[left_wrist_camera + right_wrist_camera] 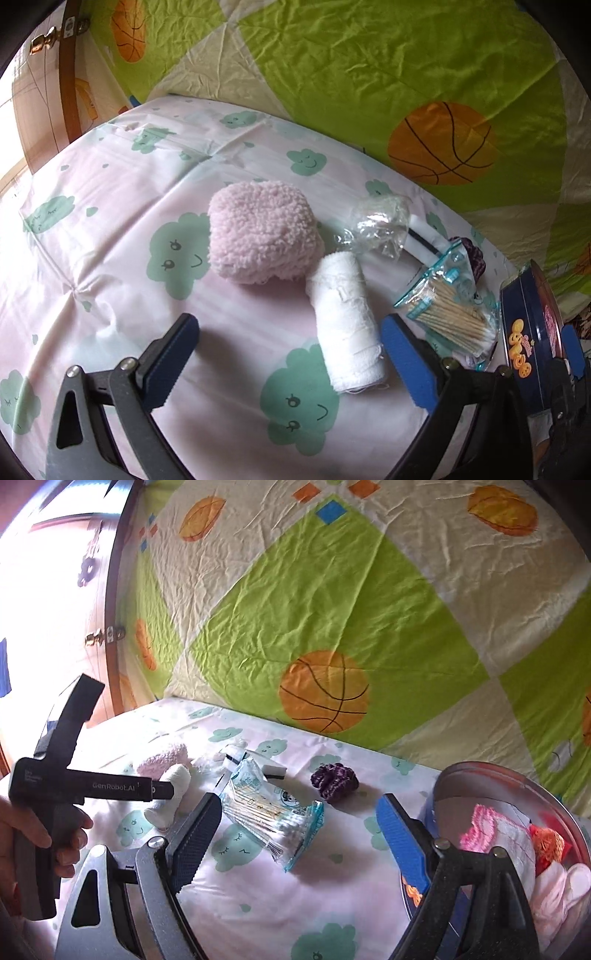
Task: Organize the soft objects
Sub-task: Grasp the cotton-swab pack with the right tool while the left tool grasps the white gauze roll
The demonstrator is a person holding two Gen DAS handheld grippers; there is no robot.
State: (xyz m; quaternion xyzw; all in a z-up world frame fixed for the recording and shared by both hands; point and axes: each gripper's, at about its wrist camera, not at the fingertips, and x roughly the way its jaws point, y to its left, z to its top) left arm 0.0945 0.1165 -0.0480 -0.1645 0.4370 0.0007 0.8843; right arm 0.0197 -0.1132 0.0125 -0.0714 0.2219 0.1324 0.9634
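Observation:
A fluffy pink cloth [262,232] lies on the cloud-print sheet [110,229]. A rolled white towel [345,325] lies just right of it, between the tips of my open left gripper [291,336], nearer the right finger. My right gripper [299,819] is open and empty above a clear packet of cotton swabs [273,816]. A purple knitted ball [335,780] lies beyond it. A round tin [517,775] at the right holds pink, white and orange soft items [498,834]. The left gripper body shows in the right wrist view [92,784].
A crumpled clear plastic bag [380,225] and a white box with a black band [255,762] lie behind the swabs [450,317]. The tin's blue side [521,332] stands at the sheet's right edge. A green basketball-print cloth [369,74] rises behind. A wooden door [48,92] is at left.

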